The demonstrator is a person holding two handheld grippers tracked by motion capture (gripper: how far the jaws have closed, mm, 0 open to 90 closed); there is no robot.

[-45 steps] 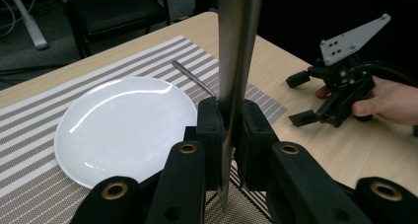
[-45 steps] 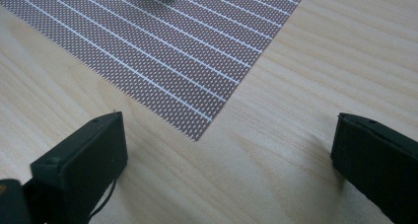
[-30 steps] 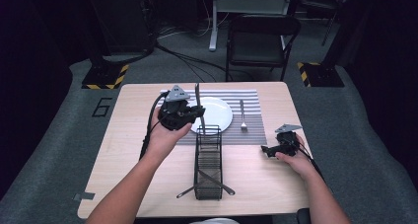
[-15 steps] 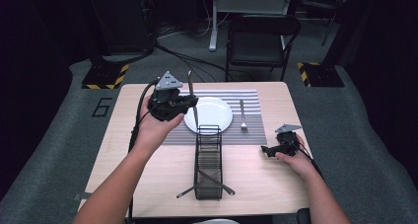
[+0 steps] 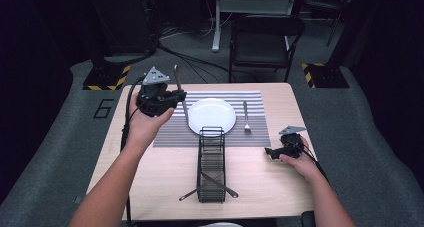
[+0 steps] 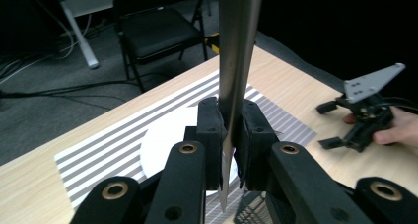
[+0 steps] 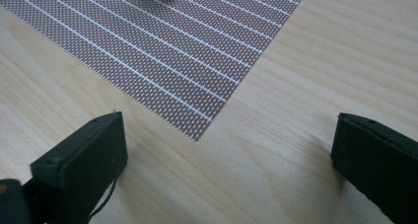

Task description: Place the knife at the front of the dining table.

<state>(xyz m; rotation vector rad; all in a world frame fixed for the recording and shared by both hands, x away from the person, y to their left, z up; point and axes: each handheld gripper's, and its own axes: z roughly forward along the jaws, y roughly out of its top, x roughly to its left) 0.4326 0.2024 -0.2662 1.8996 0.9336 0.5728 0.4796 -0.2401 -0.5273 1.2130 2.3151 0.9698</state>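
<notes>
Knife (image 5: 180, 93) clamped upright in left gripper (image 5: 167, 99) jaws, carried above mat's left edge, left of plate (image 5: 211, 116). Nearer than plate: wire rack (image 5: 211, 163), utensils left in it. Right of plate: fork (image 5: 246, 118) already laid. Right gripper (image 5: 278, 151) rests on surface, jaws released, empty. Judged: place setting partway; knife not yet set down.

Lab: hazard-taped floor (image 5: 106, 77), trailing cables (image 5: 185, 57)

Plate (image 5: 212, 116), fork (image 5: 246, 118), wire caddy (image 5: 211, 162), chair (image 5: 265, 34).
</notes>
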